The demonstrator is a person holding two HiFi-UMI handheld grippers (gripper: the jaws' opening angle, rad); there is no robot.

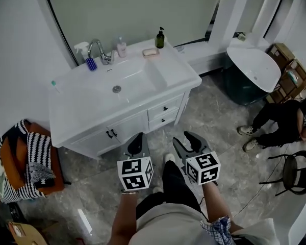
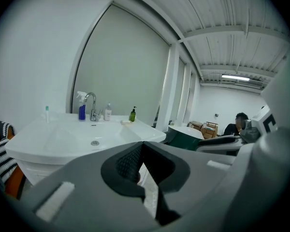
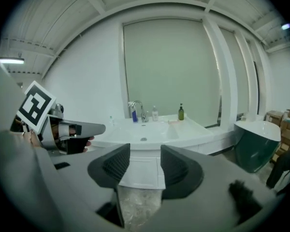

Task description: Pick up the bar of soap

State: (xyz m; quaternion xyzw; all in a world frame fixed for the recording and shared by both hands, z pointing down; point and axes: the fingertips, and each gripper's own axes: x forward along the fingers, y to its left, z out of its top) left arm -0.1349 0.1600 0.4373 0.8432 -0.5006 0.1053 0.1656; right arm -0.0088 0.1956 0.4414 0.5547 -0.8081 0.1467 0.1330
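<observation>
The pale bar of soap [image 1: 151, 51] lies on the back right of the white vanity top [image 1: 179, 75], beside a dark green pump bottle [image 1: 160, 38]. It shows small and far off in the left gripper view [image 2: 126, 122] and in the right gripper view [image 3: 173, 122]. Both grippers hang low over the floor in front of the vanity, well short of the soap. My left gripper [image 1: 136, 144] [image 2: 141, 151] is shut with nothing in it. My right gripper [image 1: 188, 143] [image 3: 145, 164] stands open and empty.
A faucet [image 1: 99, 49], a blue spray bottle [image 1: 88, 56] and a clear pump bottle [image 1: 122, 47] line the back of the basin [image 1: 117, 80]. A chair with striped cloth [image 1: 30, 160] stands left. A white tub [image 1: 255, 68], a seated person [image 1: 283, 121] and a black stool [image 1: 296, 170] are right.
</observation>
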